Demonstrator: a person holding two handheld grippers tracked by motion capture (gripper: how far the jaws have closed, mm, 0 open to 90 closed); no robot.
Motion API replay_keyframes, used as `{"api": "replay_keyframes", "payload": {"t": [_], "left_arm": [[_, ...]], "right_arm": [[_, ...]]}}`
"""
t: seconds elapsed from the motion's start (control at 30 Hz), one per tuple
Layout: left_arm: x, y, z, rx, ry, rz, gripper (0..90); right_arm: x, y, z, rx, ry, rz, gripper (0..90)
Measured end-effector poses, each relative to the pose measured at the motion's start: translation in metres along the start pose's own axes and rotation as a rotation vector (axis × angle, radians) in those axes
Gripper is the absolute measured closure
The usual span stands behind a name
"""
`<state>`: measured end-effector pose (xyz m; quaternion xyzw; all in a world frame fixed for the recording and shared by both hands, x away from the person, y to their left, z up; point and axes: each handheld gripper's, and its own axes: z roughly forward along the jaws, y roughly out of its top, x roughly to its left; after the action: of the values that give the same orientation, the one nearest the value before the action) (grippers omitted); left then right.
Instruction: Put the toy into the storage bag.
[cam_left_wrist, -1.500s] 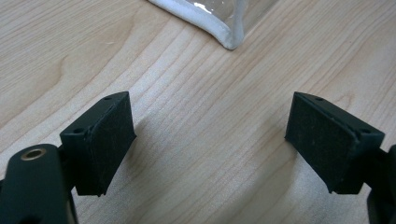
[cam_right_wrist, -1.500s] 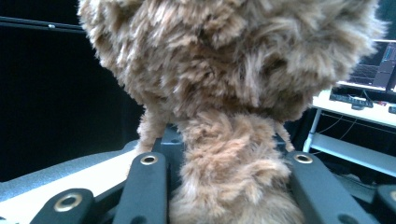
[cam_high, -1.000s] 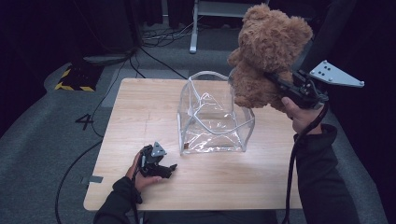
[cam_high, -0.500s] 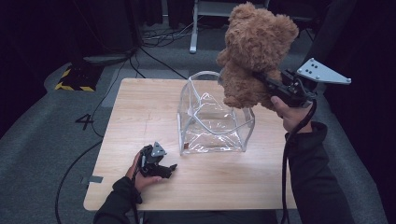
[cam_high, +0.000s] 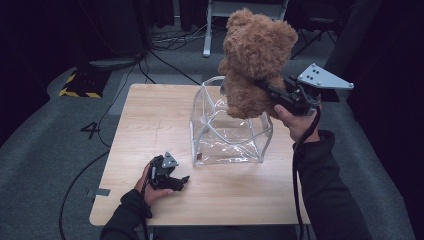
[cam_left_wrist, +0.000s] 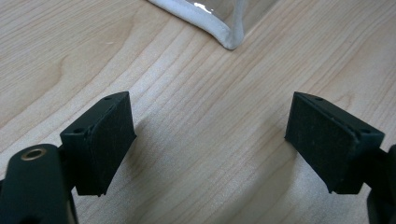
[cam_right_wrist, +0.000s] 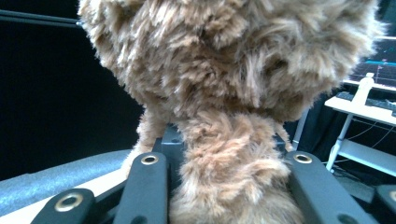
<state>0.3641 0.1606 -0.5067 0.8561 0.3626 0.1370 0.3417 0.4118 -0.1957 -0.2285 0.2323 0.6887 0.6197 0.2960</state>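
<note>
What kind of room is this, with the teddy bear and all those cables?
Probably a lab or recording studio: black curtains hang round a lone wooden table, cables trail over grey carpet, and hazard tape marks the floor.

The teddy bear (cam_high: 255, 60) hangs above the clear container (cam_high: 230, 135) on the table (cam_high: 150, 115). The left gripper (cam_high: 172, 180) rests left of the container, seemingly just before its corner
</note>
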Motion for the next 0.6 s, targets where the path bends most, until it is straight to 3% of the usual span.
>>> {"api": "replay_keyframes", "payload": {"t": [0.6], "left_arm": [[0.0, 0.0, 0.0, -0.002, 0.0, -0.001, 15.7]], "right_arm": [[0.007, -0.021, 0.023, 0.062, 0.033, 0.018, 64.8]]}}
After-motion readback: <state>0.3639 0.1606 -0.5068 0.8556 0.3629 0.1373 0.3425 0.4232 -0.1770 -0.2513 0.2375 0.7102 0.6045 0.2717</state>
